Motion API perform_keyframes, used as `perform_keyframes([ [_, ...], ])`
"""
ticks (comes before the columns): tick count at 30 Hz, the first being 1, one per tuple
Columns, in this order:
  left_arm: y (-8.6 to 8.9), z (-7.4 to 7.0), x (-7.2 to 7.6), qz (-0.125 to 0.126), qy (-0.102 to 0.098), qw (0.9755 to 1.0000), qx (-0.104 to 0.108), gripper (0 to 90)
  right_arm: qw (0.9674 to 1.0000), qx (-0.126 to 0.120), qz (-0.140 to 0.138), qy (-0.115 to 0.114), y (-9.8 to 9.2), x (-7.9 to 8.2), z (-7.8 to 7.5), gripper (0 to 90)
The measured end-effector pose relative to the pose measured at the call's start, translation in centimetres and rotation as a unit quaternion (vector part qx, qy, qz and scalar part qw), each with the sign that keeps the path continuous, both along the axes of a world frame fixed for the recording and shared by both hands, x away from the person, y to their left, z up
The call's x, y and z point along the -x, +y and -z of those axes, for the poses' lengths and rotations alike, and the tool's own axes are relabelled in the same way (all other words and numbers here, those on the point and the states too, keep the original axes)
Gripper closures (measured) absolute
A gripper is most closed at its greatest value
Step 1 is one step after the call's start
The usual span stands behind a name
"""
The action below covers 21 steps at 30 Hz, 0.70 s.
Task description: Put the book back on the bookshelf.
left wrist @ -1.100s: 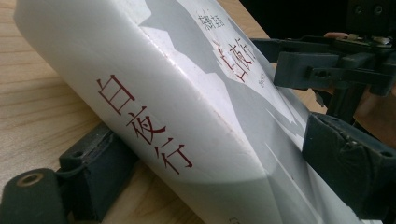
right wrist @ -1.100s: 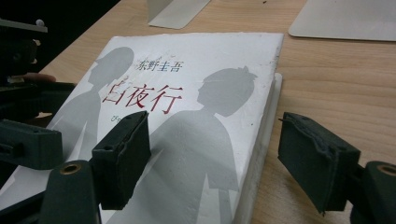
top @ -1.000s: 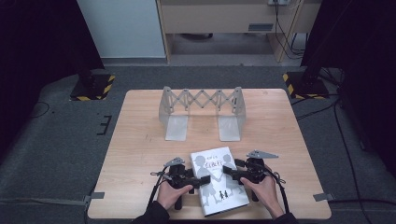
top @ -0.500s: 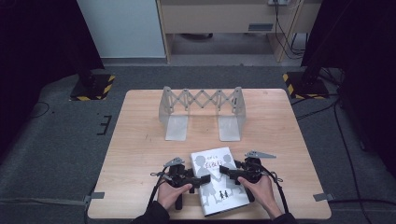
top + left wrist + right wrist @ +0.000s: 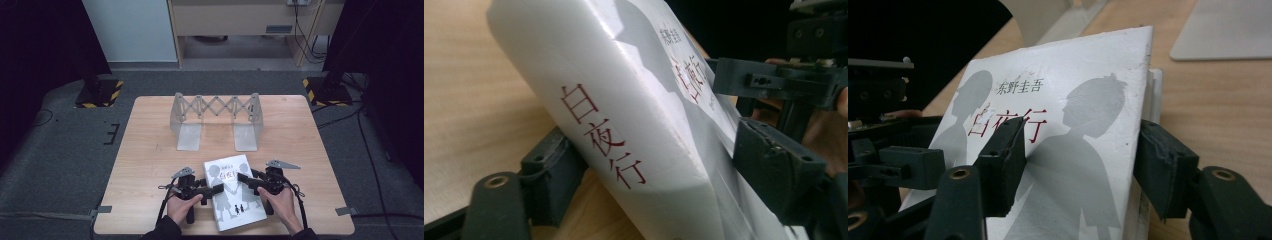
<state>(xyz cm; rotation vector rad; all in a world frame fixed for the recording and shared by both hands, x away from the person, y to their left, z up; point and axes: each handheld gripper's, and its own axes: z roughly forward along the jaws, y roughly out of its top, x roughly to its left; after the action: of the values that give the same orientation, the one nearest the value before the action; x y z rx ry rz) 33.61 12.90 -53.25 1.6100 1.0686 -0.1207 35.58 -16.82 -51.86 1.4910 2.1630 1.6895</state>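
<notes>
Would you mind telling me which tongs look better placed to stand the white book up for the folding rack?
Probably the left tongs: they straddle the book's spine edge, one jaw under, one over. The right tongs straddle the looser page edge. The rack stands beyond both.

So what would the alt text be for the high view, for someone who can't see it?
A person's two hands hold black grippers, the left gripper and right gripper, against the sides of a white book on a wooden table. A grey folding book stand sits behind.
</notes>
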Motion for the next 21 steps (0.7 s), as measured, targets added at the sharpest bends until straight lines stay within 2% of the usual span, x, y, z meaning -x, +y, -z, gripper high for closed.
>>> perform_keyframes([
  [3, 0.2, -0.8, 0.1, -0.010, -0.025, 0.9996, 0.002, 24.6, 0.9995, -0.016, 0.005, -0.028, -0.1, 0.1, -0.7, 45.4],
  [4, 0.2, -0.8, 0.1, -0.010, -0.025, 0.9996, 0.002, 25.5, 0.9995, -0.016, 0.005, -0.028, -0.1, 0.1, -0.7, 45.4],
  [6, 0.2, -1.2, 0.0, -0.009, -0.040, 0.9991, 0.008, 27.0, 0.9981, -0.024, 0.011, -0.056, -0.2, 0.2, -1.3, 46.3],
  [13, 0.0, -1.0, -0.1, 0.006, -0.042, 0.9989, 0.020, 26.9, 0.9971, -0.034, 0.008, -0.068, -0.2, 0.3, -1.3, 47.3],
  [16, -0.6, -0.9, -0.1, 0.014, -0.040, 0.9987, 0.027, 25.9, 0.9970, -0.044, 0.000, -0.064, 0.0, 0.3, -1.5, 47.9],
  [21, -0.9, -0.8, 0.0, 0.011, -0.041, 0.9988, 0.025, 25.8, 0.9967, -0.036, -0.005, -0.073, 0.3, 0.3, -1.6, 49.5],
])
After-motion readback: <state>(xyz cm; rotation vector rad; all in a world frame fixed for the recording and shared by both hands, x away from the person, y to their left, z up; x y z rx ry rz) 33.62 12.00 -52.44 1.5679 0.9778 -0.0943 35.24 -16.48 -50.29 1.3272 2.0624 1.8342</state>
